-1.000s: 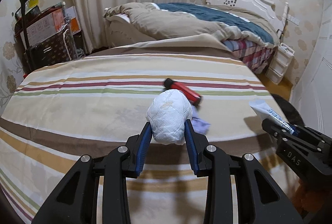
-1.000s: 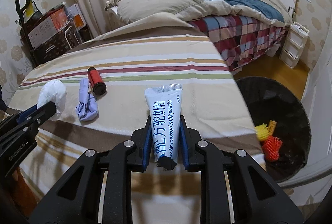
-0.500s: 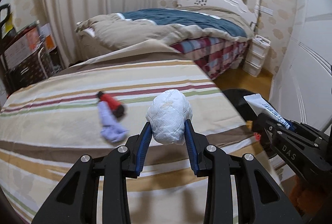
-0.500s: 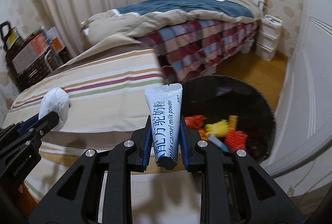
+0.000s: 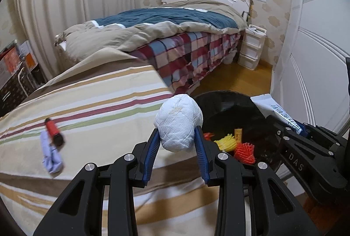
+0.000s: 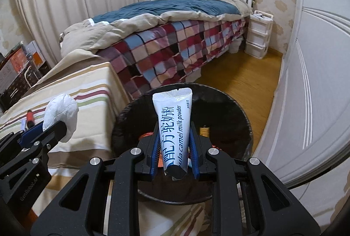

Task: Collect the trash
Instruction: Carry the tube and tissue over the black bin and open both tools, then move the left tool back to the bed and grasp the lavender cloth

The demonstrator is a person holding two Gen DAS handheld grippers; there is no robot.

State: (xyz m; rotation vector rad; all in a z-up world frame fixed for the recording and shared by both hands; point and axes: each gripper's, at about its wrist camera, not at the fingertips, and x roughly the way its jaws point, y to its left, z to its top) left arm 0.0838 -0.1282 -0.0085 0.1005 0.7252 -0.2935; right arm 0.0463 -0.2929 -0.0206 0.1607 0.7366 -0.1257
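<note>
Trash split: white wad (image 5: 178,122) clamped in left gripper (image 5: 176,141) at striped table (image 5: 91,102) edge. Milk-powder sachet (image 6: 174,131) pinched in right gripper (image 6: 175,144) over black bin (image 6: 238,109). Red tube (image 5: 53,131) & lilac scrap (image 5: 50,156), poss. touching, left on table.

Both grippers are black plastic w/ 2 long arms each. The left gripper (image 5: 177,141) has blue pads on the inner sides of its fingers & round silver screws behind the jaws, 2 per side. The right gripper (image 6: 174,144) looks the same: blue pads (image 6: 155,148), silver screws further back, triangle holes in the arms. Seen from the side, it has white letters "DAS" & small screws.
</note>
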